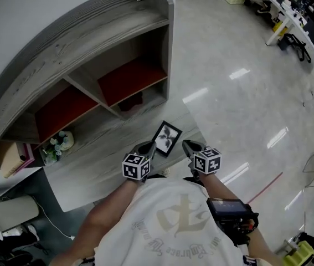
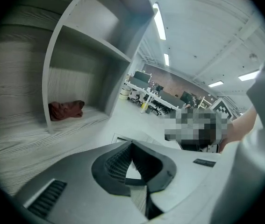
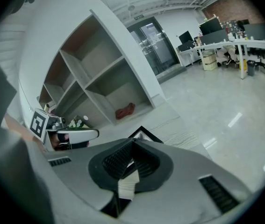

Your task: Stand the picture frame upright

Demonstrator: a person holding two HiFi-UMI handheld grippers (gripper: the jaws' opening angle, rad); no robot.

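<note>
Clearly the frame [image 1: 167,138] lies flat on the grey ledge [image 1: 107,148] of the shelf [image 1: 90,54], close to the ledge's outer edge, where the glossy floor [image 1: 240,98] begins. That side is wide open floor; on the other side the shelf's uprights and curved top close things in. The left gripper [image 1: 148,147] and the right gripper [image 1: 190,147] hang side by side over the ledge's near edge, tips slanting down. The frame sits just ahead of them, between the two tips and touching neither. Both pairs of jaws are closed with nothing in them: each gripper view shows the dark pads meeting at the tip, over the bare ledge grain. The head view alone shows the frame's pale picture and how it lies between the tips. The right gripper [image 3: 133,143] view catches only the frame's [image 3: 144,133] dark corner above its jaws, plus the other gripper and flowers [image 3: 76,122] at left. The left gripper [image 2: 132,144] view looks into a low bay holding a red cloth [image 2: 67,109], with desks [image 2: 155,97] far behind.
</note>
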